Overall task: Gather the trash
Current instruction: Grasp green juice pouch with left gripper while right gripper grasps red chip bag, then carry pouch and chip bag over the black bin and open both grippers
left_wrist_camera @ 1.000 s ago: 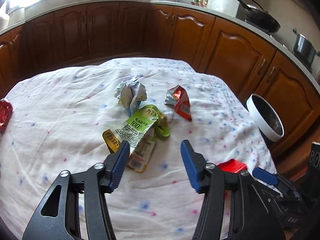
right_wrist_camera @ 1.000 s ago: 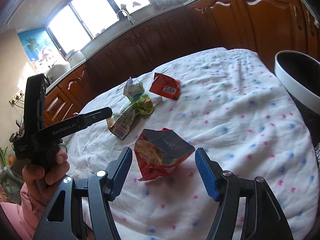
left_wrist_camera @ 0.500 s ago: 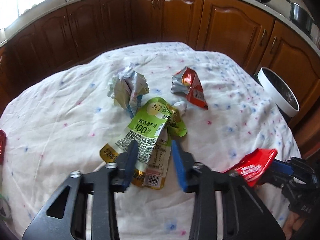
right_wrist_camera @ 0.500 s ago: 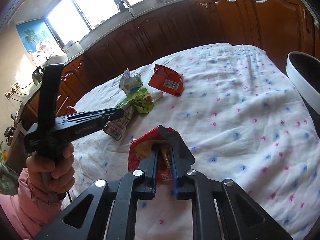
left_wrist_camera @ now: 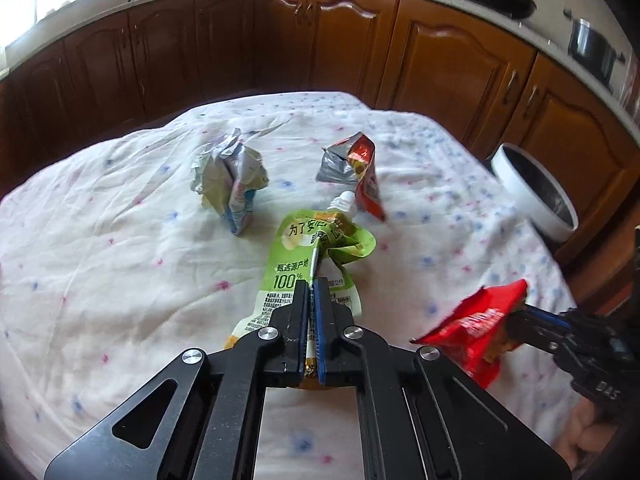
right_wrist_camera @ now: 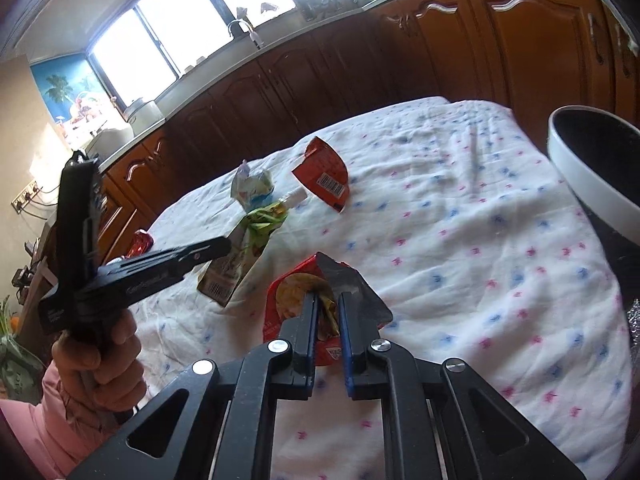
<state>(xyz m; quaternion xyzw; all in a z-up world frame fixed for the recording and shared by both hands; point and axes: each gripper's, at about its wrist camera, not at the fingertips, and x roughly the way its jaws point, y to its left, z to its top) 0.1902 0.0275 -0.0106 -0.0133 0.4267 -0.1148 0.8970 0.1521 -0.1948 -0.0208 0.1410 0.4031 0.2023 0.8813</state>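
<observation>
**Trash pinched in both grippers, bin waiting at the table's edge**

Trash is in both grips at once: the left gripper [left_wrist_camera: 311,286] has just closed and is clamped on the green spouted pouch [left_wrist_camera: 310,256], a fold of it pinched thin between the blue pads while the rest lies on the flowered tablecloth [left_wrist_camera: 120,280]. The right gripper [right_wrist_camera: 329,300] is likewise pressed onto the torn red snack bag [right_wrist_camera: 296,300], which the left wrist view shows off the cloth. Beyond the fingers, more litter lies loose on the cloth: a crumpled carton [left_wrist_camera: 230,178] and a red-and-silver wrapper [left_wrist_camera: 354,170] near the pouch, and a small red wrapper [right_wrist_camera: 142,242] at the far edge. A white-rimmed bin [left_wrist_camera: 534,194] stands just off the table's side, in front of the wooden cabinets [left_wrist_camera: 440,64].

The grasping step looks complete for these two pieces. The next move likely calls for lifting the pouch off the cloth and carrying both loads over the bin's open mouth before letting go; the limp pouch, held by one thin fold, may slip or drag the cloth.
</observation>
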